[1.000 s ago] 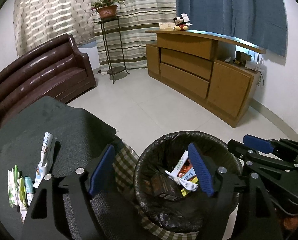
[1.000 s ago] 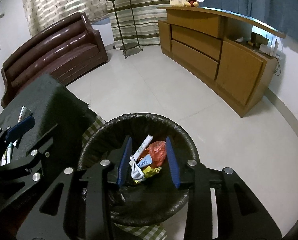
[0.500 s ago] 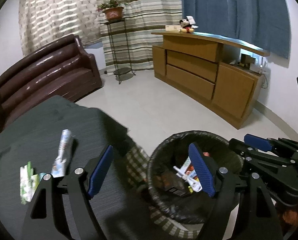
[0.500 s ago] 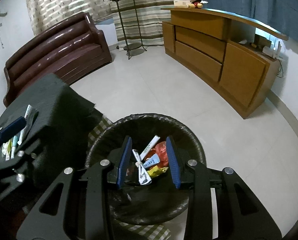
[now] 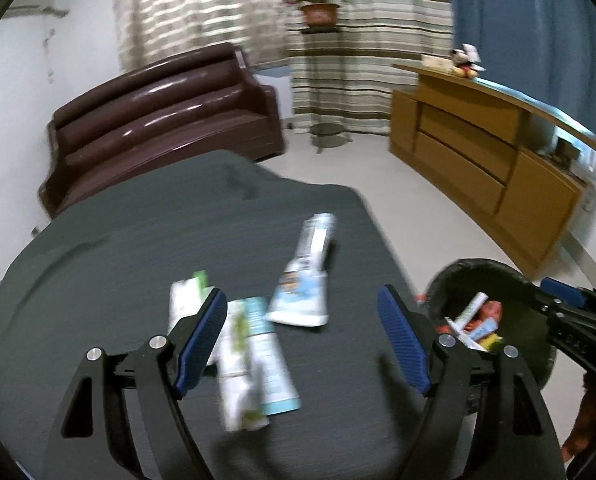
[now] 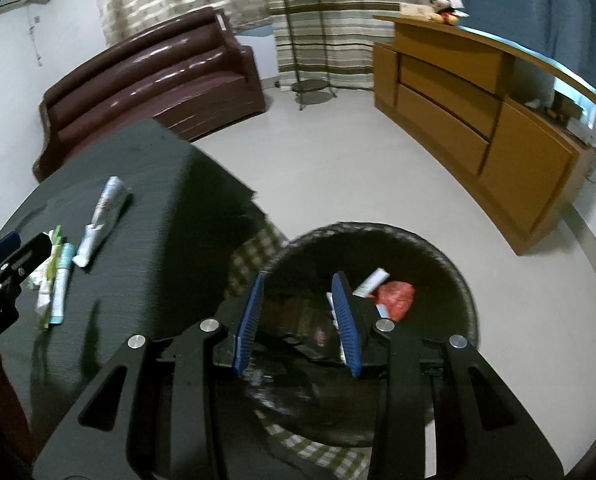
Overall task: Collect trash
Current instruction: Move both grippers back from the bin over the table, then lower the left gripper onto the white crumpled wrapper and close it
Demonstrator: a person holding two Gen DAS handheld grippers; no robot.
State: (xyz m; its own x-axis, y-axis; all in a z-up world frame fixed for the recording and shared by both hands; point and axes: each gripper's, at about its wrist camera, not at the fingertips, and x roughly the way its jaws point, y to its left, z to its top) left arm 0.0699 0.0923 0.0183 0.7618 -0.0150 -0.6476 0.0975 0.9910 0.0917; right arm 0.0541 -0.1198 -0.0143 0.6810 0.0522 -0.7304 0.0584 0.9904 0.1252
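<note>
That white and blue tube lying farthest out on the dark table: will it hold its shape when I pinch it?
Probably not. The tube looks squeezed flat and creased, so likely floppy and light. Lying flat on the table, it shouldn't roll. The open left tongs may slip on its glossy skin.

Our left tongs [image 5: 303,342] hang wide apart and empty above the dark bench [image 5: 138,248]. Beneath them we see a teal tube [image 5: 270,364], a green-and-white packet [image 5: 234,376] and a white tube [image 5: 304,280]. At right, our right tongs [image 5: 570,312] reach over the black bin [image 5: 494,268] of wrappers [image 5: 474,320].
</note>
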